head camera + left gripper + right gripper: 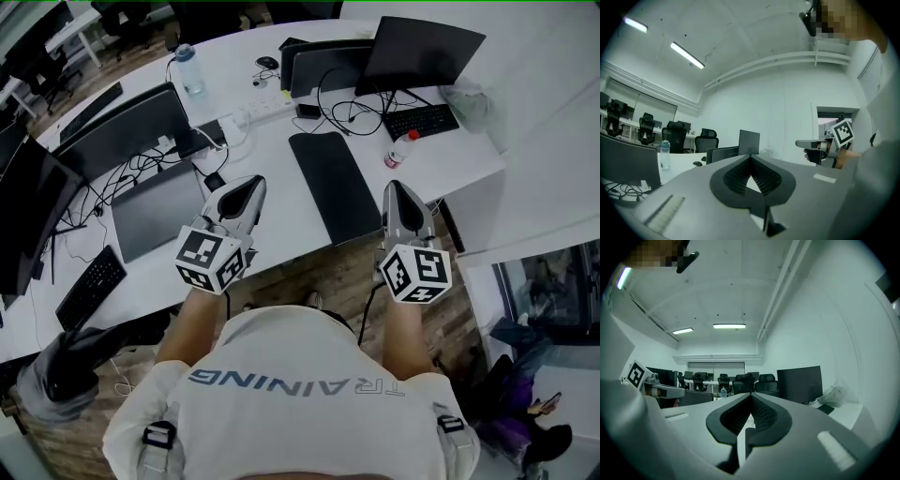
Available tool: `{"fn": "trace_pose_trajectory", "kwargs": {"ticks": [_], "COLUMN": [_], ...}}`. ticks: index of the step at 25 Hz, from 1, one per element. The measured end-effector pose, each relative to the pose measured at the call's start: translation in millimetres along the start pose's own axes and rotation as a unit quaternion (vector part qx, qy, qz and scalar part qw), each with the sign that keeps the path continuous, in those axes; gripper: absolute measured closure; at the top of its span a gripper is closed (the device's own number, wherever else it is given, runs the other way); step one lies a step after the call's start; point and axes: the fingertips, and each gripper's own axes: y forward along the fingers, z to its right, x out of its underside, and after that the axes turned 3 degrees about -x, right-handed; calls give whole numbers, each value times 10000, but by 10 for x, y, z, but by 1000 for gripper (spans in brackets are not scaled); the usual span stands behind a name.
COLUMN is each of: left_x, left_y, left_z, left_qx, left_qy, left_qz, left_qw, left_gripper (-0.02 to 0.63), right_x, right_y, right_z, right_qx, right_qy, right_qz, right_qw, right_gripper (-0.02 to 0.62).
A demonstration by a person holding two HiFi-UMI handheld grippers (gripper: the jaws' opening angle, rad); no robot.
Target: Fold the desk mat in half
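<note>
holding two claws out over the near edge of a white desk (281, 216). left claw (251, 183) closed up tight, both tips pressed together, nothing in between. right claw (396, 187) closed the same way, tips together, nothing caught inside. both pointing away from the body, side by side, with a gap between them.

lying in that gap: the desk mat (333, 185), dark and long, flat on the desk. just right of the left claw and just left of the right claw, a bit nearer the right one. not touched by either claw.

just past the tip of the right claw: a small bottle with a red cap (400, 150). further on from there, a black keyboard (422, 120) and a dark screen (424, 47).

just left of the left claw: a flat grey pad (159, 208), with tangled cables (141, 164) behind it. far ahead of the left claw: a clear water bottle (190, 71). ahead of the mat, between the two claws: a white power strip (267, 108).
</note>
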Motion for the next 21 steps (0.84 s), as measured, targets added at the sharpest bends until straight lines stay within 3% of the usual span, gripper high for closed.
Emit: {"fn": "trace_pose_trajectory", "kwargs": {"ticks": [21], "left_x": [-31], "left_y": [-220], "left_z": [-146], "left_qx": [72], "left_qy": [11], "left_qz": [80], "left_qw": [9999], "left_gripper": [606], "right_x": [130], "right_y": [-2], "right_z": [-258], "right_qx": [52], "right_qy": [148], "right_qz": [-66], "right_qw": [9999], "right_gripper": [580]}}
